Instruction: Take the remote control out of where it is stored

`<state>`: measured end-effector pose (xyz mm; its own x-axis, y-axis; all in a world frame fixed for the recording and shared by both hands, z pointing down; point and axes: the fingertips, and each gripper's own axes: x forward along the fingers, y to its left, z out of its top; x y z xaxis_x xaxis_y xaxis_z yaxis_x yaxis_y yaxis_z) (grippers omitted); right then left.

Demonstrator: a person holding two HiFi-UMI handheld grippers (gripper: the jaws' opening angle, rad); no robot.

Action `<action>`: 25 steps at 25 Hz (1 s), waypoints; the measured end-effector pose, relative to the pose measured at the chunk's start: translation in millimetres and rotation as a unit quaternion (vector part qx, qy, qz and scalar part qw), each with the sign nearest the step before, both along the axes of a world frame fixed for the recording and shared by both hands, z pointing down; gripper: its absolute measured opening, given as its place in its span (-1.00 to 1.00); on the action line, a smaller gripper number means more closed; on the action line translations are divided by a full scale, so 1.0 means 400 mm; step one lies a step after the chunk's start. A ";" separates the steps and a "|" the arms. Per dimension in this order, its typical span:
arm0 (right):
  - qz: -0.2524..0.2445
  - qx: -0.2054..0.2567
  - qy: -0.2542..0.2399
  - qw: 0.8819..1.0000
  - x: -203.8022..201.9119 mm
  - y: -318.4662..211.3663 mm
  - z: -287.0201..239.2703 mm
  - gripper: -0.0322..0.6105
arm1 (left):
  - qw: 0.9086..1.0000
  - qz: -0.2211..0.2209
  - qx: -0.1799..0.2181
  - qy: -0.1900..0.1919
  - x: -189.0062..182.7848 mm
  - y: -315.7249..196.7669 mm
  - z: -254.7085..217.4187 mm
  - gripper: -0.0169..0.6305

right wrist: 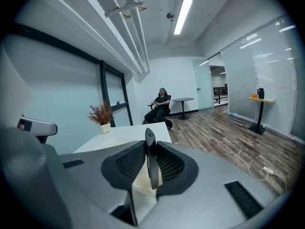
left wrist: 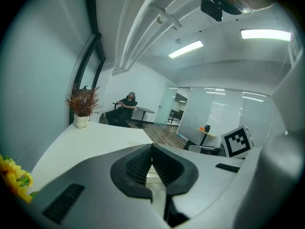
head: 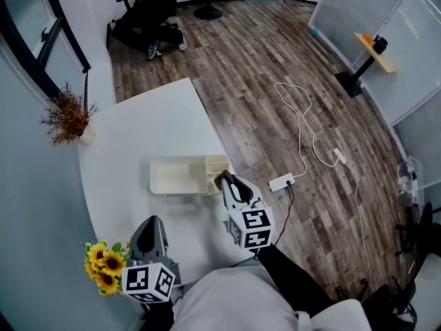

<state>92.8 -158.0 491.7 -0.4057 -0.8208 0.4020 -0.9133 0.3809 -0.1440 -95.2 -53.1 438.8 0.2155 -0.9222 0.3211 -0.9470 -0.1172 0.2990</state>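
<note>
The remote control (right wrist: pixel 151 157) is a thin dark bar standing on edge between my right gripper's (right wrist: pixel 151 149) pads, its tip poking up past the jaws. In the head view that gripper (head: pixel 226 181) sits at the right end of a cream storage box (head: pixel 180 176) on the white table (head: pixel 148 126), shut on the remote (head: pixel 223 179). The box (right wrist: pixel 143 185) shows just under the remote. My left gripper (head: pixel 152 223) hovers near the table's front edge, short of the box, with its jaw tips touching and nothing between them (left wrist: pixel 152 150).
A dried plant in a white vase (head: pixel 69 119) stands at the table's far left, and sunflowers (head: pixel 104 264) at the near left. On the wood floor lie a power strip (head: pixel 282 182) and a white cable (head: pixel 304 126). A person (head: pixel 151 9) sits at the back.
</note>
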 end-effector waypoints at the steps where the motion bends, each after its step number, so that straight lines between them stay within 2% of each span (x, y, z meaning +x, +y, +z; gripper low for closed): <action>1: 0.001 0.000 0.000 1.000 0.001 0.000 0.000 -0.67 | 1.000 0.001 0.000 0.000 0.000 0.000 -0.001 -0.92; 25: 0.006 0.009 -0.010 1.000 0.014 0.002 -0.018 -0.67 | 1.000 0.009 0.002 -0.003 0.008 0.001 -0.005 -0.92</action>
<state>98.3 -157.3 484.4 -0.4035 -0.8325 0.3797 -0.9149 0.3723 -0.1558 -92.0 -52.7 436.8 0.2297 -0.9198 0.3181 -0.9463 -0.1347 0.2938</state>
